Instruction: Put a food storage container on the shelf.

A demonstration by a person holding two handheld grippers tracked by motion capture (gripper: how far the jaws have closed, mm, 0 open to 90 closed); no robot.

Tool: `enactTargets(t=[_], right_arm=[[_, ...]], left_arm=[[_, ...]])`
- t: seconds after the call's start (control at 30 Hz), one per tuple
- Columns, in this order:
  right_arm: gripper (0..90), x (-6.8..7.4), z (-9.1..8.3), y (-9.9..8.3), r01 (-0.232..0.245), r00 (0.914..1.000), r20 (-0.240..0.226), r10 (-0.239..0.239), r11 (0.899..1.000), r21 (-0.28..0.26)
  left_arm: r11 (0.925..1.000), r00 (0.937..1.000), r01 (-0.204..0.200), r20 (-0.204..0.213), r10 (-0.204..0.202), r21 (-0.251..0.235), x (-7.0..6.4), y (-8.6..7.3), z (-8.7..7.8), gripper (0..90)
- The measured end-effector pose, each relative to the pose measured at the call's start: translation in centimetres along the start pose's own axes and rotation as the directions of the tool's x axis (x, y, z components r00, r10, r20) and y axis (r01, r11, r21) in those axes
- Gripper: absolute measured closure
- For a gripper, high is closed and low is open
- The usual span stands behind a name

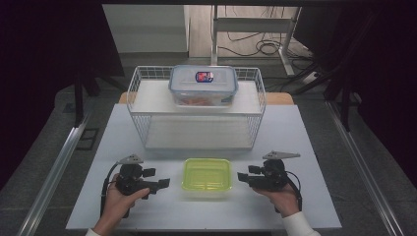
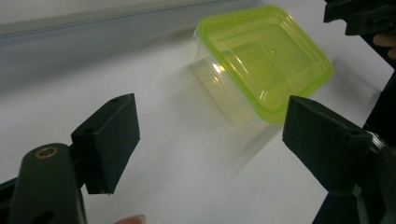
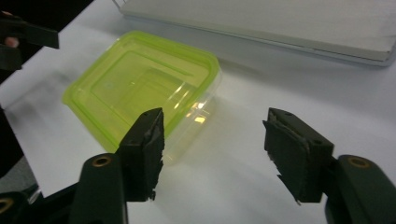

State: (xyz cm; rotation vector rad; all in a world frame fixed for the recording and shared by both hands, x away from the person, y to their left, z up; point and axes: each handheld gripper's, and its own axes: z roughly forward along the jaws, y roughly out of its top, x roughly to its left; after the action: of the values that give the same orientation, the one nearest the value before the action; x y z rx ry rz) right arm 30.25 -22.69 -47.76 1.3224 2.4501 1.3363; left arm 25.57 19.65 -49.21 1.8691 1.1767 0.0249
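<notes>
A clear box with a lime-green lid (image 1: 207,176) sits upright on the white counter (image 1: 295,147), close to the counter's near edge and about midway between its left and right edges. The lid is on the box. In the left gripper view the box (image 2: 261,60) lies beyond the jaws and toward the right one; in the right gripper view it (image 3: 140,88) lies beyond the left jaw.

The left hand-held gripper (image 1: 158,184) is on the box's left, near it but not touching, jaws pointing at it and spread wide with nothing between them. The right hand-held gripper (image 1: 245,177) is on the box's right, also near and apart from it, jaws wide and holding nothing. Each is held in a hand just above the counter's near edge.

Toward the far edge stands a white wire rack (image 1: 142,88) with two shelves. On its upper shelf rests a clear container with a blue-rimmed lid (image 1: 203,84), something orange-red showing inside.
</notes>
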Motion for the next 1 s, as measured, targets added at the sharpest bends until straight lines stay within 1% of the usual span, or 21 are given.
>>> enactTargets(t=[0.1,0.23,0.27,0.3,0.33,0.5,0.57,0.63,0.7,0.77,0.83,0.87,0.93,0.97,1.0], right_arm=[[35.5,0.0,0.0,0.1,-0.007,0.9997,-0.024,0.007,1.0,-0.006],[34.1,0.0,0.3,0.0,-0.011,0.9995,-0.03,0.011,1.0,-0.004],[33.8,0.1,0.4,0.1,-0.016,0.9993,-0.035,0.016,1.0,-0.011],[33.8,0.1,0.4,0.1,-0.016,0.9993,-0.035,0.016,1.0,-0.011],[33.6,0.2,0.4,0.1,-0.016,0.9989,-0.044,0.016,1.0,-0.015],[33.5,0.2,0.7,0.3,-0.021,0.9984,-0.053,0.02,1.0,-0.02],[33.6,0.2,0.8,0.3,-0.025,0.9984,-0.052,0.024,1.0,-0.014],[33.8,0.2,1.0,0.3,-0.029,0.9982,-0.053,0.028,1.0,-0.013],[34.2,0.2,1.1,0.2,-0.03,0.9982,-0.052,0.029,1.0,-0.008],[34.9,0.2,1.2,0.2,-0.028,0.9983,-0.051,0.027,1.0,-0.006],[35.8,0.3,1.3,0.2,-0.027,0.9981,-0.056,0.026,1.0,-0.005],[36.2,0.3,1.3,0.2,-0.035,0.9977,-0.059,0.035,0.999,0.004],[36.9,0.3,1.5,0.2,-0.039,0.9976,-0.058,0.039,0.999,0.007],[37.4,0.3,1.5,0.2,-0.037,0.9976,-0.058,0.038,0.999,0.007],[37.9,0.3,1.6,0.2,-0.04,0.9973,-0.061,0.04,0.999,0.009]], left_arm=[[0.9997,0.9997,0.024,-0.001,-0.024,-0.011,0.0,0.3,0.4,17.7],[0.9993,0.9994,0.034,0.002,-0.034,-0.015,-0.2,0.8,1.1,17.5],[0.999,0.9991,0.041,0.014,-0.041,-0.019,-0.4,1.2,1.4,17.6],[0.999,0.9991,0.041,0.014,-0.041,-0.019,-0.4,1.2,1.4,17.6],[0.9991,0.9992,0.038,0.015,-0.038,-0.02,-0.5,1.4,1.6,17.6],[0.9983,0.9979,0.058,0.031,-0.057,-0.007,-0.7,2.2,3.1,18.8],[0.9956,0.9943,0.094,0.05,-0.094,0.003,-0.6,2.3,3.7,20.2],[0.9908,0.9881,0.134,0.074,-0.135,0.021,-0.2,2.5,4.5,21.6],[0.9867,0.9827,0.156,0.094,-0.16,0.044,0.0,2.6,5.3,23.6],[0.9823,0.9773,0.182,0.103,-0.186,0.047,0.0,2.7,5.8,25.0],[0.9791,0.9744,0.191,0.107,-0.198,0.069,0.4,2.7,6.3,26.6],[0.9777,0.9726,0.198,0.109,-0.205,0.069,0.4,2.7,6.4,27.7],[0.9756,0.9697,0.203,0.122,-0.212,0.085,0.4,2.6,6.7,28.9],[0.9751,0.9689,0.202,0.127,-0.212,0.092,0.3,2.6,6.8,29.9],[0.9763,0.9703,0.192,0.13,-0.204,0.1,0.3,2.6,6.9,31.4]])
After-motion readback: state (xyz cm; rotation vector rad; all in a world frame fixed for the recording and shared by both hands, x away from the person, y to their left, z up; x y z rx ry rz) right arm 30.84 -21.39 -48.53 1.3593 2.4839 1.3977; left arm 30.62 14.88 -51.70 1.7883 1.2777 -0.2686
